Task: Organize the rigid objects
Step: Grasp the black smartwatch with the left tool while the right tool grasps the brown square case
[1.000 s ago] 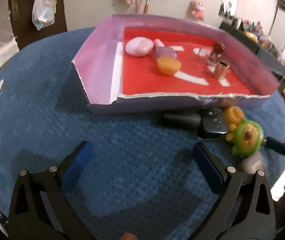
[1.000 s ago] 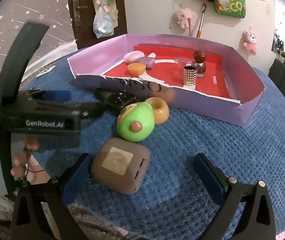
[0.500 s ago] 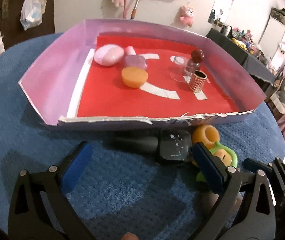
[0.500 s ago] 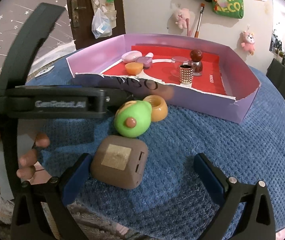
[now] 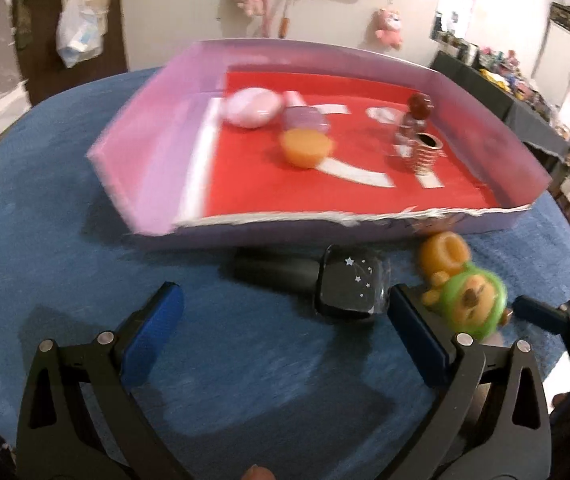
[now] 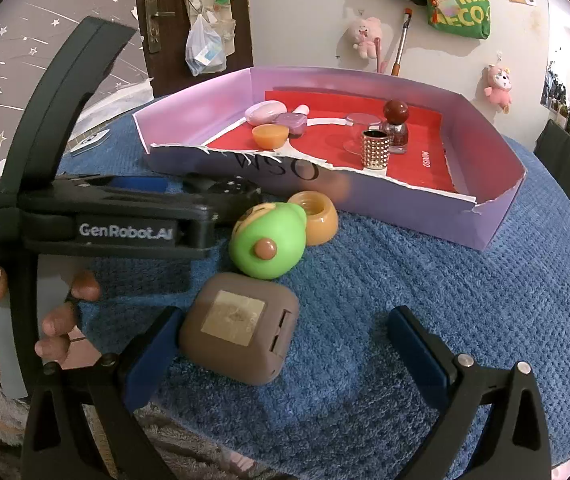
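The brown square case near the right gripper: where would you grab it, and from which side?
Across its two flat side walls, coming from the near edge. The brown case lies flat on the blue cloth, already between the open right gripper fingers, its left wall beside one pad. Its rounded corners would probably slip.

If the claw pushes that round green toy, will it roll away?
Probably a little. The round green plastic toy with the brown nose has a curved, smooth-looking body, so it could wobble or slip. The orange cup-shaped piece seems to touch it on one side, which may stop it, and the nubbly blue cloth should slow it.
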`<action>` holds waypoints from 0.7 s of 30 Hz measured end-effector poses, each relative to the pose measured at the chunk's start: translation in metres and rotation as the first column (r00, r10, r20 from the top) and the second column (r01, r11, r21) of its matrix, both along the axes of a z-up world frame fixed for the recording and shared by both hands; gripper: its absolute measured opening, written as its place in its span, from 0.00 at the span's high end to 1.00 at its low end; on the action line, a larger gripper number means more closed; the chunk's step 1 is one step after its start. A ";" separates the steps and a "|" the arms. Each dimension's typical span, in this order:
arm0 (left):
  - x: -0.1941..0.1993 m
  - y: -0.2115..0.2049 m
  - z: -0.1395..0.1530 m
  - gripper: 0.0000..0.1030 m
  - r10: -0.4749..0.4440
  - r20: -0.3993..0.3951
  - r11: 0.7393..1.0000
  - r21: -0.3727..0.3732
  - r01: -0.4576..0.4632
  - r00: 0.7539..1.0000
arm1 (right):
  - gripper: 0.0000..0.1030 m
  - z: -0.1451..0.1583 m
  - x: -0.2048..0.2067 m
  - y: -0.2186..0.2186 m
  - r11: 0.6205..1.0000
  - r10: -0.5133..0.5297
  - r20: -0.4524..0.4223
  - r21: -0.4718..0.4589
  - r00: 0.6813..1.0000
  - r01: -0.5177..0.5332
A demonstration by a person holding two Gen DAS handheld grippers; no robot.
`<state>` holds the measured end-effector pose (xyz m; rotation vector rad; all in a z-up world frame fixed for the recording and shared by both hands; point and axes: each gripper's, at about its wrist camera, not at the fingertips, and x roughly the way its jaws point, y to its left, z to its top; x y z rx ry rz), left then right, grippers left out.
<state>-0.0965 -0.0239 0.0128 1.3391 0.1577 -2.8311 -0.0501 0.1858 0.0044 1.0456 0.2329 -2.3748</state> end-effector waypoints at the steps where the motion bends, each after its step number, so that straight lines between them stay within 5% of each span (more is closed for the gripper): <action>1: 0.003 -0.007 0.001 0.00 0.016 0.001 1.000 -0.002 -0.016 1.000 | 0.00 0.000 0.000 0.000 1.000 0.000 0.000 -0.001 1.000 0.000; 7: 0.023 -0.047 0.003 0.00 0.116 0.023 0.993 0.027 -0.117 0.993 | 0.00 0.000 0.001 0.001 1.000 -0.007 -0.006 -0.001 1.000 0.007; 14: 0.014 -0.032 0.005 0.00 0.121 -0.003 0.986 0.113 -0.119 0.993 | 0.00 0.000 0.005 0.000 0.999 -0.028 -0.016 -0.030 0.999 0.028; 21: 0.005 -0.024 -0.002 0.05 0.236 -0.024 0.971 0.058 -0.234 0.972 | 0.11 0.001 0.012 0.000 0.998 -0.054 -0.041 -0.048 0.998 0.052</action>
